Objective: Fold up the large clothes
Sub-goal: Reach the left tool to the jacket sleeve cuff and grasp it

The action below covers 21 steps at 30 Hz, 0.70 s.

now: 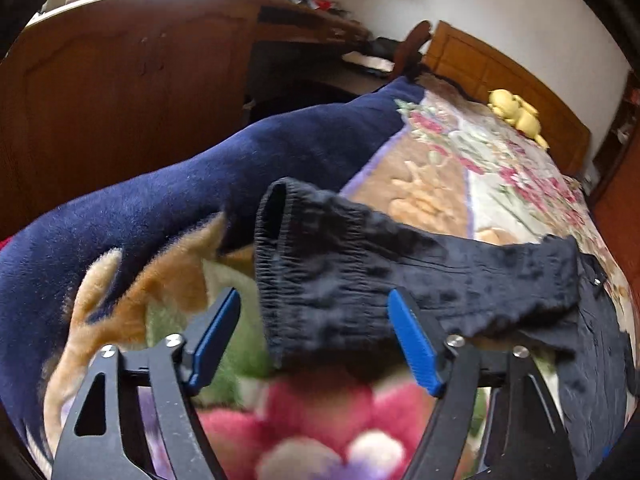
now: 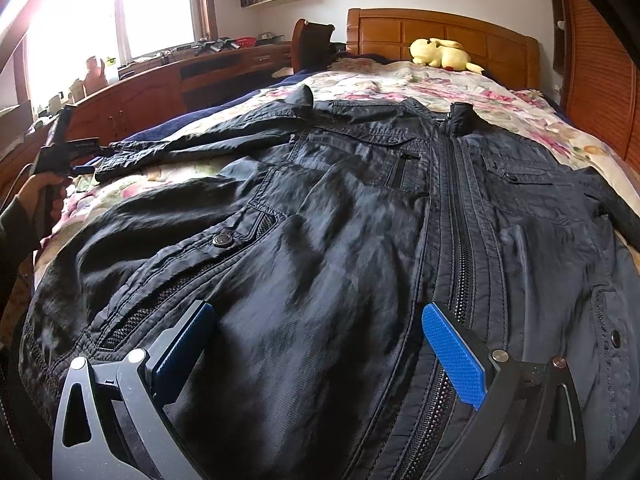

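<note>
Left gripper [image 1: 316,296], low in the middle of the left wrist view: spread apart, pinching nothing yet, with the sleeve cuff [image 1: 280,240] lying between the blue pads [image 1: 216,336]. Best to slide in deeper, pinch both layers of the cuff flat, then lift a little and carry across onto the jacket [image 2: 360,200] without dragging. Right gripper [image 2: 316,320], at the bottom of the right wrist view: also spread apart, holding nothing, just above the jacket front beside the zipper [image 2: 456,200]. Jacket lying flat, front up, filling the middle of that view on the flowery blanket [image 1: 480,160]. Fluffy blanket: easy to pinch by mistake, so stay on the cuff. Yellow plush toy [image 2: 440,54] far off at the top, by the headboard [image 2: 440,28], not in the way. Brown cupboard [image 1: 120,80] at upper left, off the bed.
</note>
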Motion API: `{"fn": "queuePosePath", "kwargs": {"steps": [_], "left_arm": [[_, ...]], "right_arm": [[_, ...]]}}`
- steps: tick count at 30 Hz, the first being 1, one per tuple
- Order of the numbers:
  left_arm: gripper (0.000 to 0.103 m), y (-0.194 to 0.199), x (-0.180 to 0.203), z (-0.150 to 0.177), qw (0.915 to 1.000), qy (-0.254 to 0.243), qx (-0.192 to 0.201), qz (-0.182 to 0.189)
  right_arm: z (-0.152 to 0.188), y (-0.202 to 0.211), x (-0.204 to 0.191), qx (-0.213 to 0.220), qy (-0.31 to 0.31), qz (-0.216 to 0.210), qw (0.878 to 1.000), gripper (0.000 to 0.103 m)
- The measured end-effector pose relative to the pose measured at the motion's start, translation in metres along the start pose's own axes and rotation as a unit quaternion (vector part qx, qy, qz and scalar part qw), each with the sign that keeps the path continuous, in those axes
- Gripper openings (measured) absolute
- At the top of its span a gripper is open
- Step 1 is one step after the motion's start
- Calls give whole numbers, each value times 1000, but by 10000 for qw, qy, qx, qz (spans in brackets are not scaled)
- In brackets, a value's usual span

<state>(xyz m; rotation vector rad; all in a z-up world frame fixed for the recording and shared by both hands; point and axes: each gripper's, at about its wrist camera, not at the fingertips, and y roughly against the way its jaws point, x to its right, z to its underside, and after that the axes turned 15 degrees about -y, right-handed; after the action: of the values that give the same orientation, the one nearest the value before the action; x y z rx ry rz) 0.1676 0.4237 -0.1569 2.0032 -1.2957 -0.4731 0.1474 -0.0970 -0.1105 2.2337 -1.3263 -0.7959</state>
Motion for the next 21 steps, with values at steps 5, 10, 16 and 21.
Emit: {"fn": "queuePosePath", "kwargs": {"steps": [5,10,16,21], "left_arm": [[70,-7,-8,9,9999,137,-22,94],[55,-7,-7,12,9994,82,-79,327],[31,-18,-1,12,9972,51,-311,672],[10,-7,4,5,9965,235,-210,777]], "right_arm": [[0,-1,0,-20,-7,-18,10000,103],[0,-2,0,-33,-16,-25,10000,103],[0,-2,0,-34,-6,-32,10000,103],[0,-2,0,-36,-13,-41,10000,103]]}}
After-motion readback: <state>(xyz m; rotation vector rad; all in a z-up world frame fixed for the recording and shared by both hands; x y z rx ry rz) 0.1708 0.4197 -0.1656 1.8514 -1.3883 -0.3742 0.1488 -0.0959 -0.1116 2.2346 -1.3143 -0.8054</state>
